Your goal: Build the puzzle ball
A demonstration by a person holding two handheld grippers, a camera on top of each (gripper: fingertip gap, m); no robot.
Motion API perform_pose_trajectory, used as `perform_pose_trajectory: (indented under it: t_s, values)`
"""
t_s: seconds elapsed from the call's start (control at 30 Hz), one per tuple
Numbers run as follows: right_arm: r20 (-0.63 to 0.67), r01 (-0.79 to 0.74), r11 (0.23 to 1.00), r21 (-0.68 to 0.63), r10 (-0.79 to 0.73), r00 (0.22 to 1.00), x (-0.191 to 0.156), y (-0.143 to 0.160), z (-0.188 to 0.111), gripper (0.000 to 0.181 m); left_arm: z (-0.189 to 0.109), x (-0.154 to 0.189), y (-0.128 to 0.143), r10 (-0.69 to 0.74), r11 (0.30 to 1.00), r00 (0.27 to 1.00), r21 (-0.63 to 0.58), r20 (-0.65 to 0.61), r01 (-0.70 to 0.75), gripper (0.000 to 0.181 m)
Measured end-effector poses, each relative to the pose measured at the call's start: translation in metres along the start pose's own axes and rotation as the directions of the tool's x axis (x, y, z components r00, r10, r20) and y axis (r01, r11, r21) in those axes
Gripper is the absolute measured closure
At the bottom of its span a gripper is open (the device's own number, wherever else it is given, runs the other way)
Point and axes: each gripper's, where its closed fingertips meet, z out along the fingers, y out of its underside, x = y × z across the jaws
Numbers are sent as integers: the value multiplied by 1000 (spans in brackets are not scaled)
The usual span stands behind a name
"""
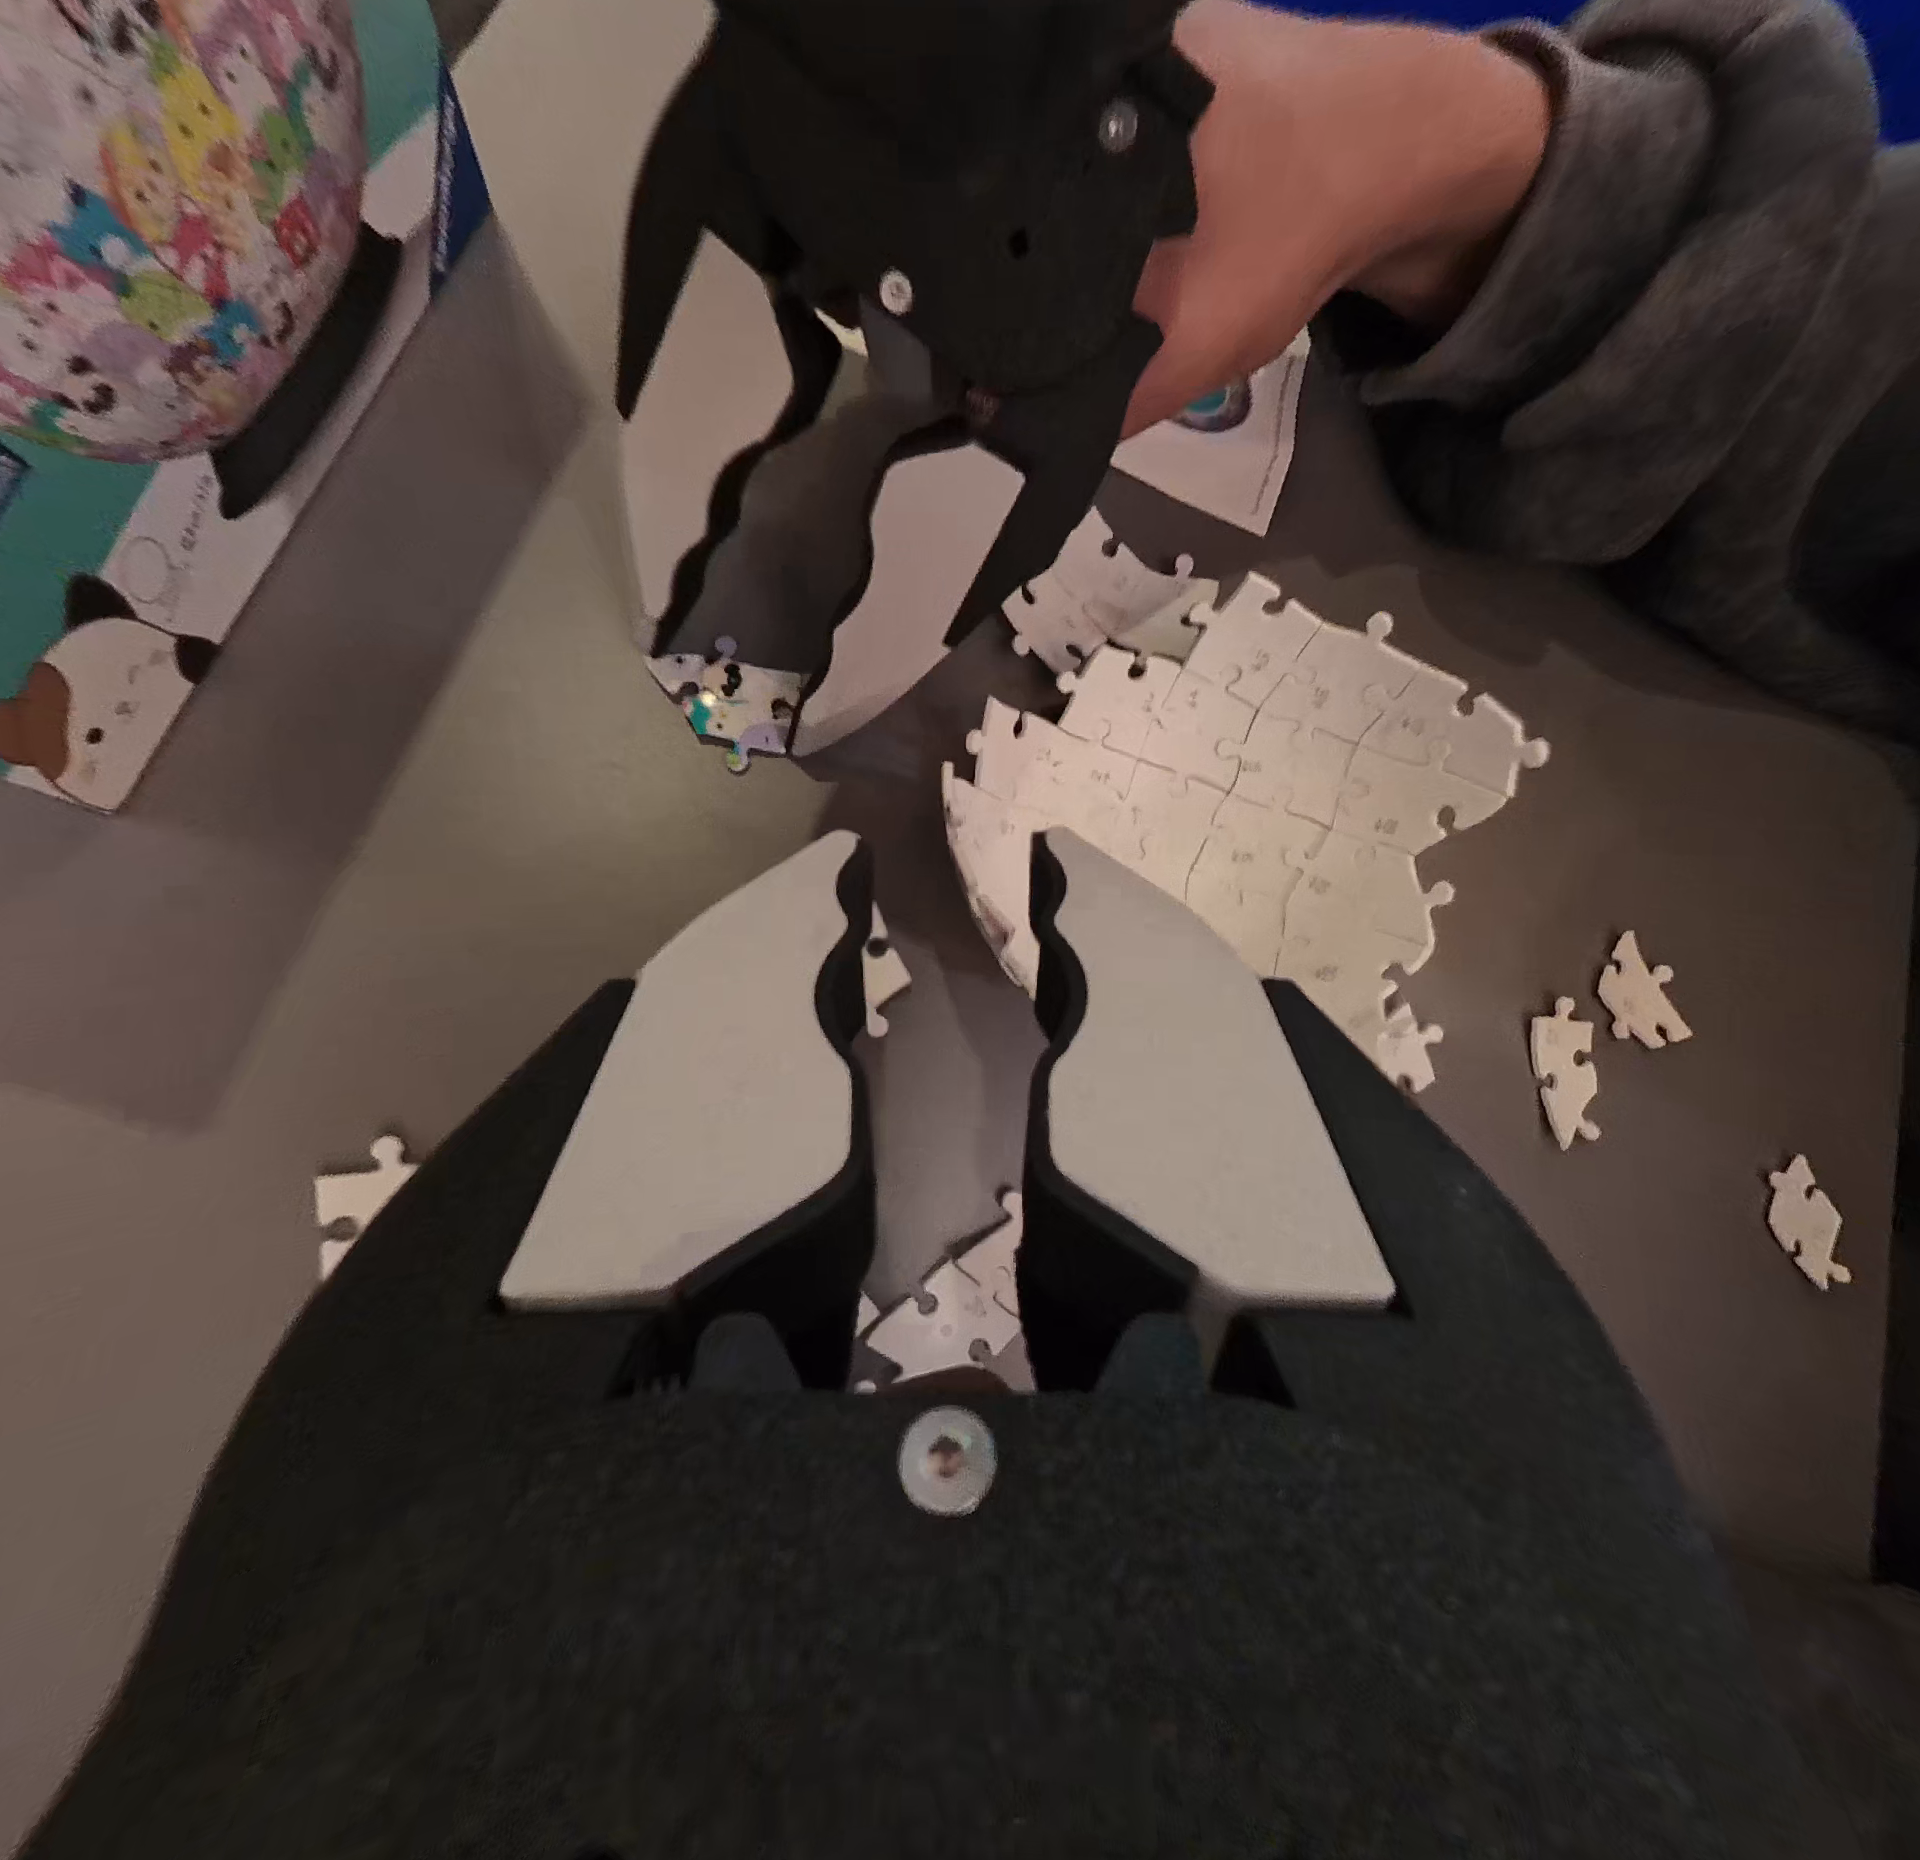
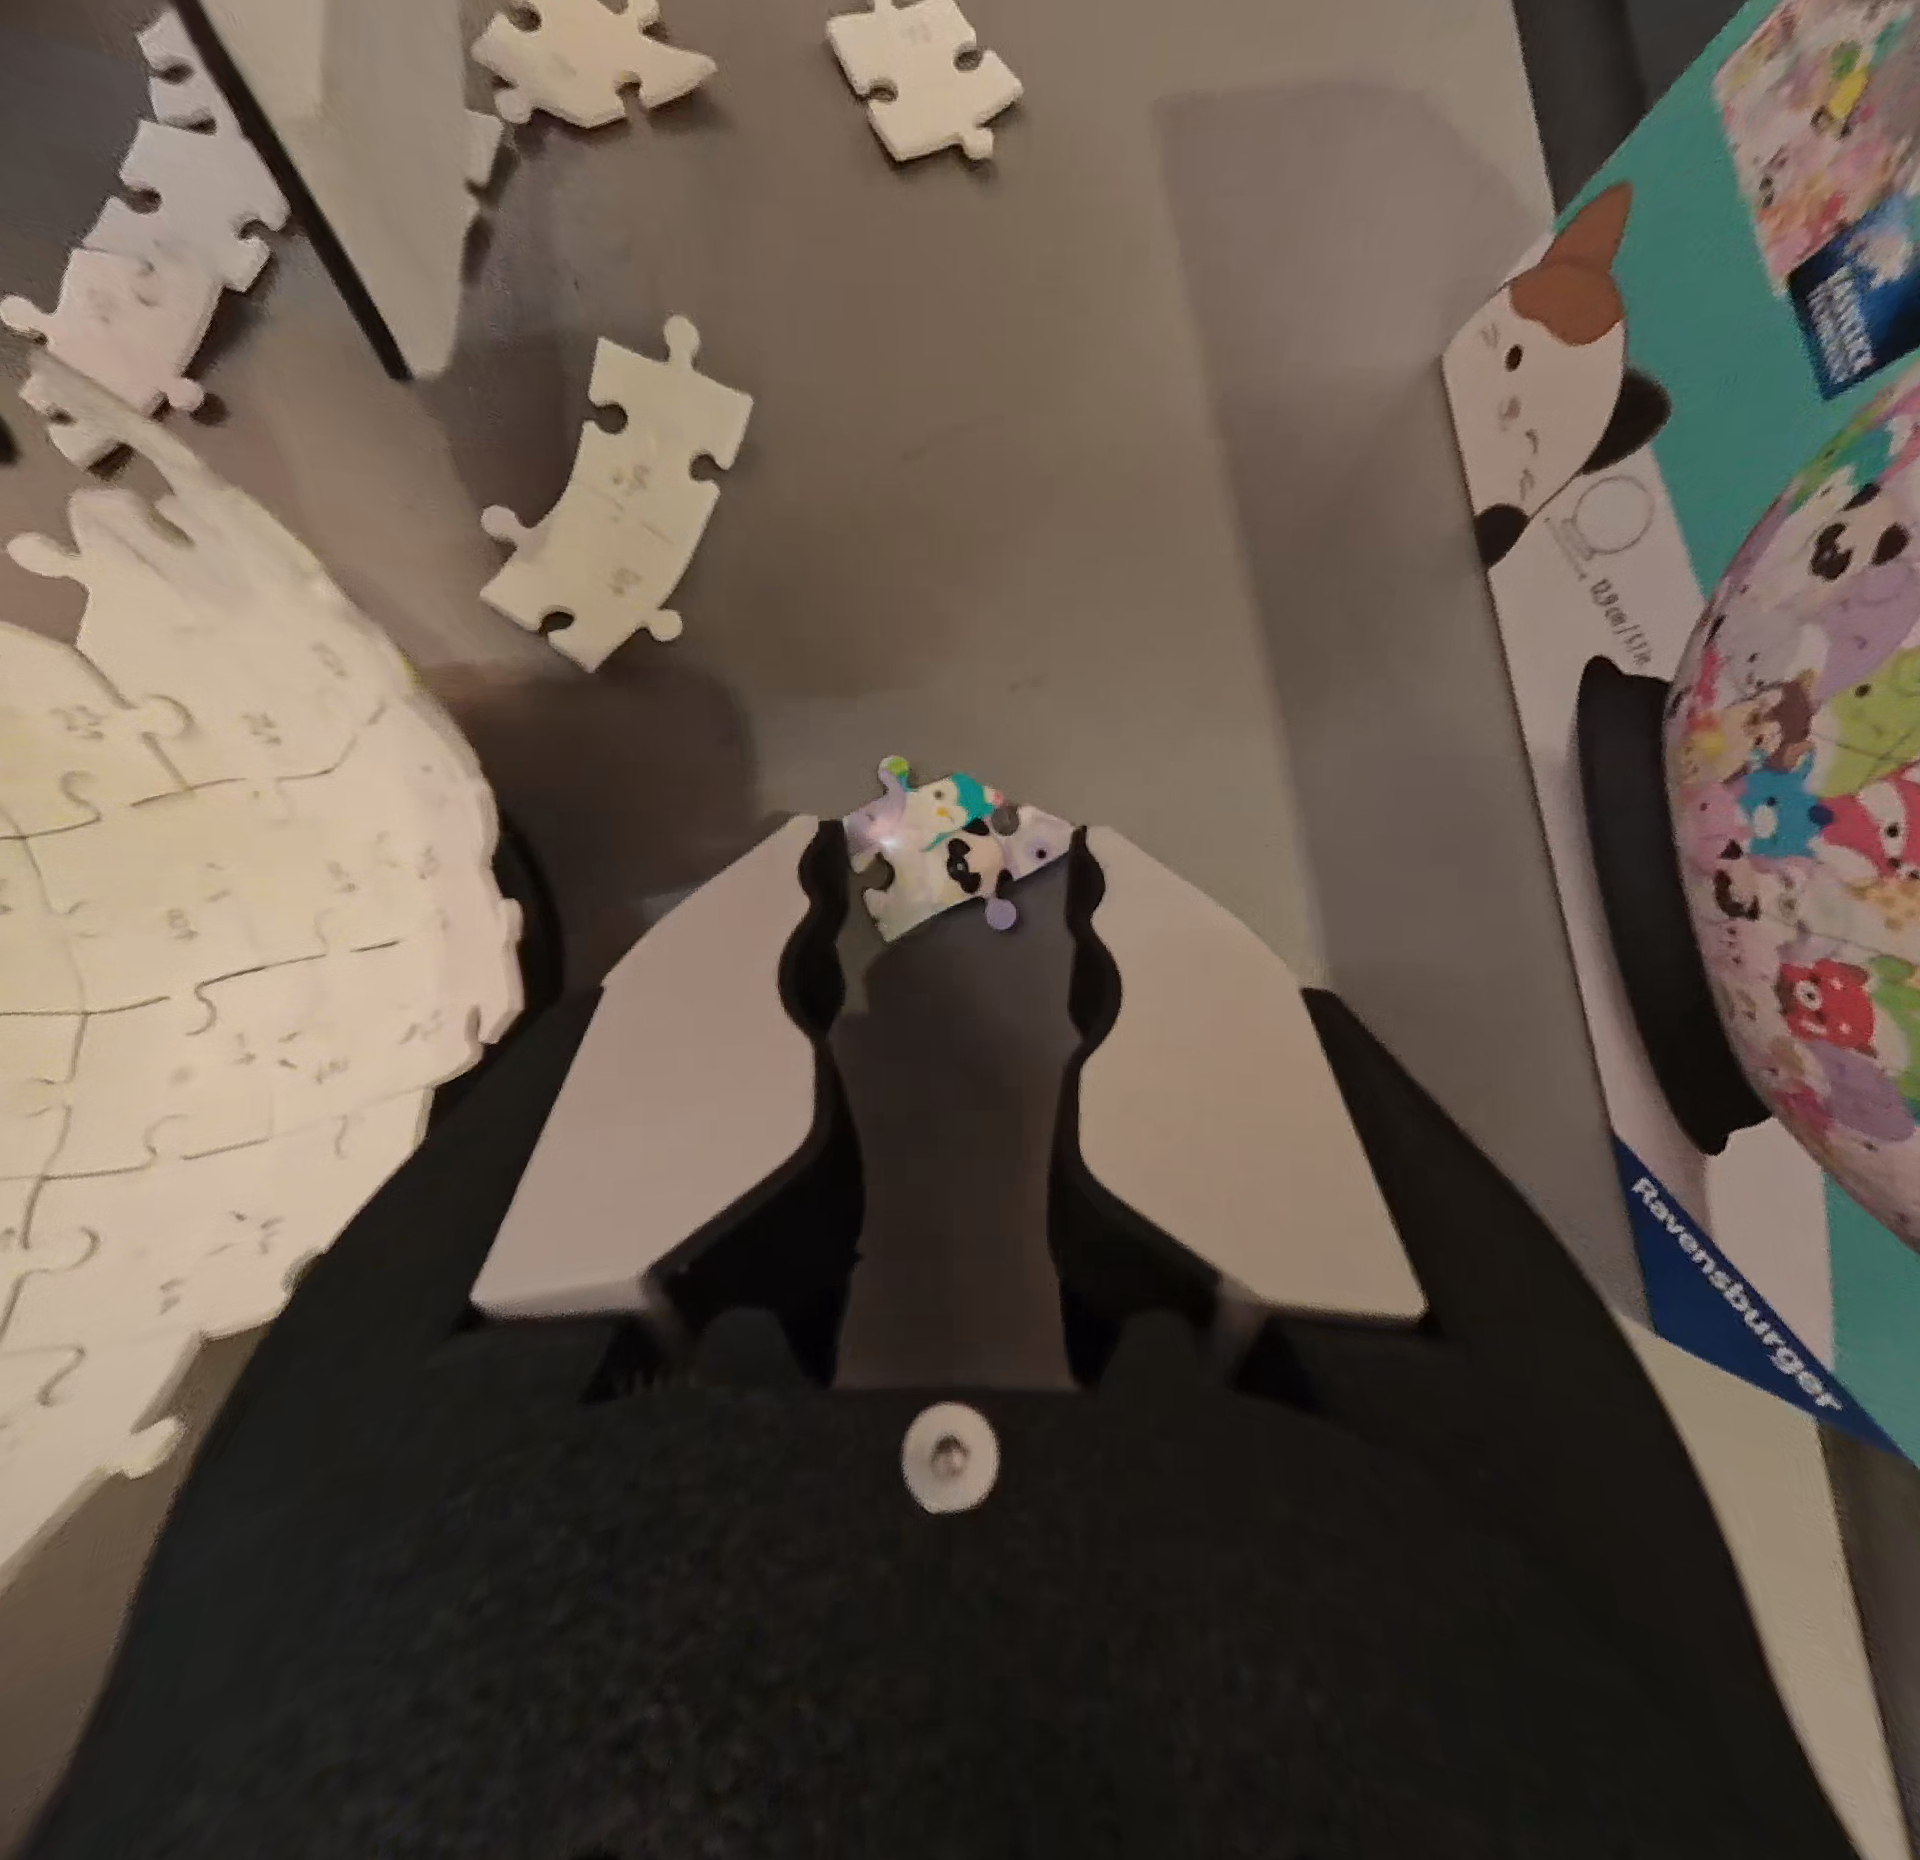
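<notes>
While the left gripper gapes empty at centre frame, the curved puzzle shell lies just beyond; three loose pieces sit right (white backs up). Farther, the right gripper brackets, jaws apart, one printed piece; the box fills right.

Brand print on box; numbered piece backs.

Both tongs: left tongs and right tongs have black textured bodies, grey wavy-edged fingers and a silver screw at six o'clock; a grey fleece sleeve sits at two o'clock.
</notes>
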Motion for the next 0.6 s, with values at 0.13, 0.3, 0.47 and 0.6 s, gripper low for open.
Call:
perform_pose_trajectory:
  t_s: [0.13,0.3,0.47,0.6]
  values:
    - [-29,5,1000,8,-5,1000,3,5,-5,147,-13,-3,-15,-20,996,998,83,53,15,153]
    - [-56,-44,984,174,54,997,12,-9,-47,181,-28,1,-23,-104,981,991,171,80,90,153]
    - [-131,-69,989,130,86,988,19,6,-79,165,-49,17,-23,-179,932,981,333,70,147,154]
    - [-168,-85,990,114,103,980,26,-1,-56,130,-58,28,-10,-236,904,971,374,30,208,154]
